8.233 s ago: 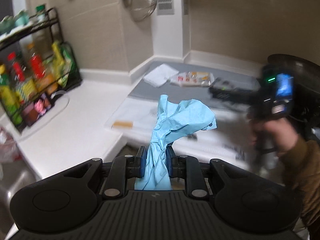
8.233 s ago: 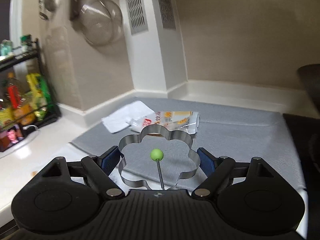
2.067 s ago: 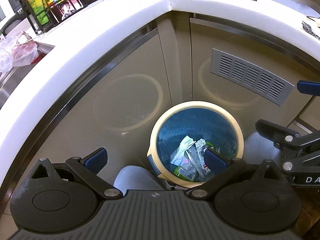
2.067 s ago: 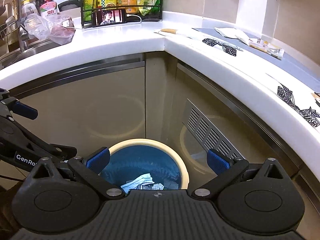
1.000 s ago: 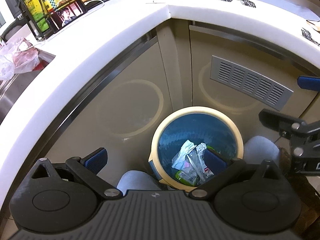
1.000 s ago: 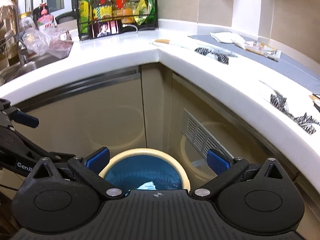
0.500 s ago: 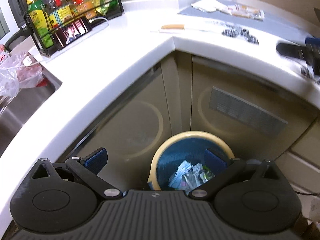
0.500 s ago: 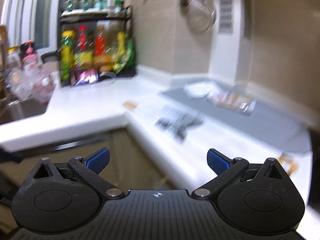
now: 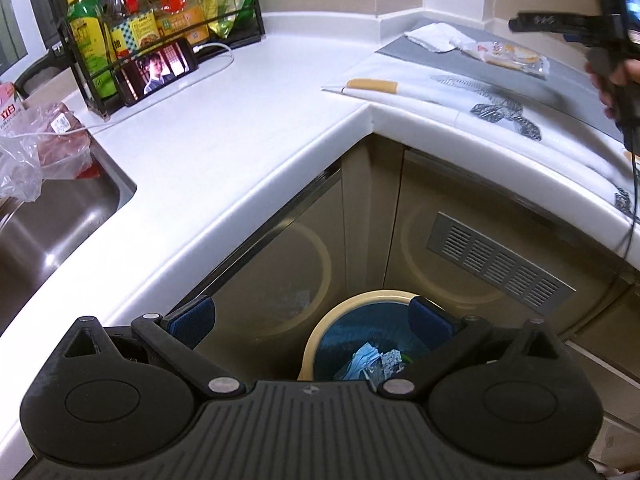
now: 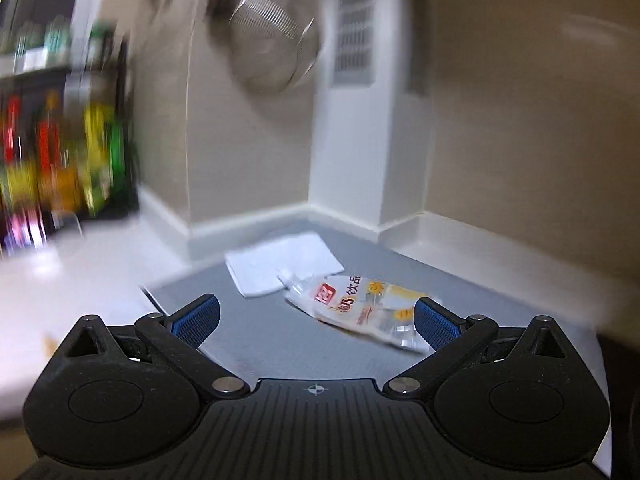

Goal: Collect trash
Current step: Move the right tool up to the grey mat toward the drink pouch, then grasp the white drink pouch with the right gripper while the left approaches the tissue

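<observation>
My left gripper (image 9: 311, 318) is open and empty, held above the cream-rimmed bin (image 9: 340, 305) with a blue liner on the floor below the counter corner. Crumpled blue and clear trash (image 9: 370, 360) lies inside it. My right gripper (image 10: 316, 318) is open and empty, low over the grey mat (image 10: 280, 332). An empty printed drink pouch (image 10: 360, 304) lies just ahead of it toward the right finger, beside a folded white cloth (image 10: 280, 266). In the left wrist view the pouch (image 9: 506, 54) and cloth (image 9: 434, 36) lie on the mat at the back right, with the right gripper (image 9: 540, 22) above them.
A black rack of bottles (image 9: 132, 28) and a phone (image 9: 156, 70) stand at the back left. A sink (image 9: 44, 232) with a plastic bag (image 9: 36, 148) is on the left. A patterned white mat (image 9: 460, 100) with a wooden-handled tool (image 9: 370, 86) lies near the counter corner. A strainer (image 10: 272, 40) hangs on the wall.
Both grippers dropped what they held and rose from the bin. The right gripper swung up over the counter to the grey mat near the pouch. The left gripper lifted slightly.
</observation>
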`<state>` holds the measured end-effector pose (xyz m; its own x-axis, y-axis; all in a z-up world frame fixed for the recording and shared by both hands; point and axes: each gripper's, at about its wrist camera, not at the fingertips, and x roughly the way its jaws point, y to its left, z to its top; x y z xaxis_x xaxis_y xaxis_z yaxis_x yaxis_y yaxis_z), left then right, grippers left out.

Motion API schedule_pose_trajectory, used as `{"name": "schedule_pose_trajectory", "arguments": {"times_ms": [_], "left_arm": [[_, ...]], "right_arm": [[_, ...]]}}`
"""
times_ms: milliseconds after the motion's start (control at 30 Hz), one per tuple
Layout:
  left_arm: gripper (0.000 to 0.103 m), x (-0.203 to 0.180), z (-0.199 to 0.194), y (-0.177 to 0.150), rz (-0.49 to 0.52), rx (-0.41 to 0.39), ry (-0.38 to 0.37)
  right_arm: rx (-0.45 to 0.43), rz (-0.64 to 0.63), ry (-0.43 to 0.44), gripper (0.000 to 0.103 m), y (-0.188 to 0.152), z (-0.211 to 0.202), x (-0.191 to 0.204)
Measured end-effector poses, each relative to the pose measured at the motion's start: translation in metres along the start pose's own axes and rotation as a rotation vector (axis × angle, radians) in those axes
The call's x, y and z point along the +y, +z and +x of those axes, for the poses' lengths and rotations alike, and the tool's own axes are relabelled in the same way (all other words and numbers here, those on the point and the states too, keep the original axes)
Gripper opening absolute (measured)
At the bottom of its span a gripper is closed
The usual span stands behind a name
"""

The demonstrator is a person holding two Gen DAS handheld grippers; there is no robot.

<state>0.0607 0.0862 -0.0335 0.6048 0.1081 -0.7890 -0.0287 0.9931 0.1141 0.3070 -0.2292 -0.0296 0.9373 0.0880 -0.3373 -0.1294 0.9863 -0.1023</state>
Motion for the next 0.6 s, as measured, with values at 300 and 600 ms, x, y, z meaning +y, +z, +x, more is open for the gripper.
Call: {"name": "schedule_pose_trajectory", "arguments": {"times_ms": [300, 600], "left_arm": [[0.103, 0.013, 0.017, 0.012, -0.049, 0.037, -0.019], [0.103, 0.017, 0.028, 0.024, -0.075, 0.057, -0.038]], "right_arm": [[0.199, -0.285, -0.038, 0.103, 0.016, 0.115, 0.012], [0.402, -0.208, 0.05, 0.103, 0.027, 0.182, -0.017]]}}
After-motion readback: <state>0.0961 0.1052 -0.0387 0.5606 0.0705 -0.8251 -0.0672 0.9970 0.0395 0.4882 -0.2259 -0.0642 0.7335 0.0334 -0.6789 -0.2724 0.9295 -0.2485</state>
